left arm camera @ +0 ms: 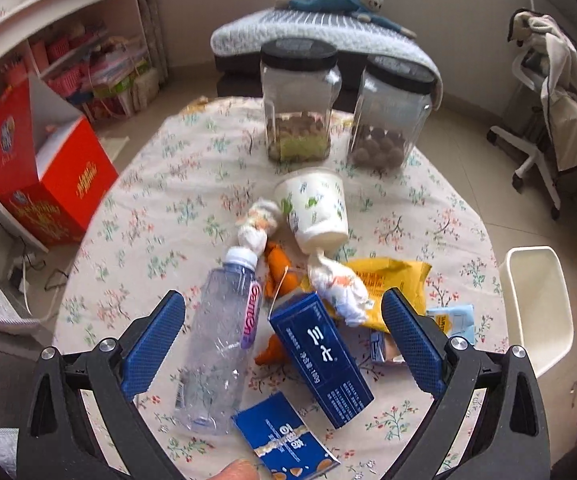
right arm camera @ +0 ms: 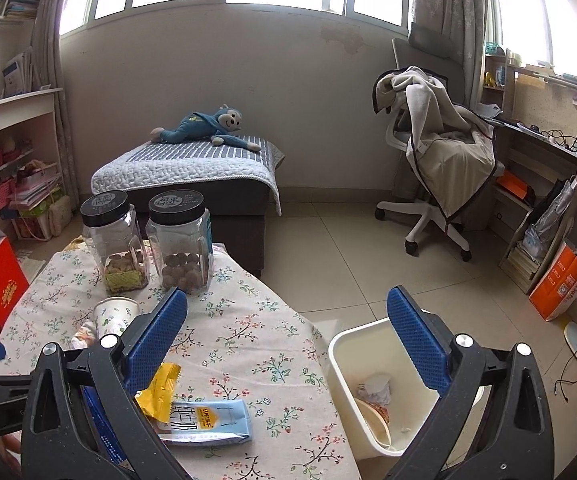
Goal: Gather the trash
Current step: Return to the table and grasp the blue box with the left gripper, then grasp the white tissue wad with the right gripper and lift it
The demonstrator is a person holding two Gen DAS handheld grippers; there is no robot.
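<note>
Between pickups: left gripper [left arm camera: 284,320] spread empty over bottle [left arm camera: 220,344] and blue box [left arm camera: 320,360] on table [left arm camera: 160,216], right gripper [right arm camera: 288,336] spread empty above bin [right arm camera: 352,360]; next, probably closing on bottle.

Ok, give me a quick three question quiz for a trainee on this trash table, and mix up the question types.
1. True or false: the left gripper is shut on the plastic bottle.
2. Which lies tipped on its side? A) paper cup B) either lidded jar
3. Fill in: the white bin beside the table already holds crumpled ____.

Key: 1 false, both grippers are open and empty; 2 A; 3 paper.
</note>
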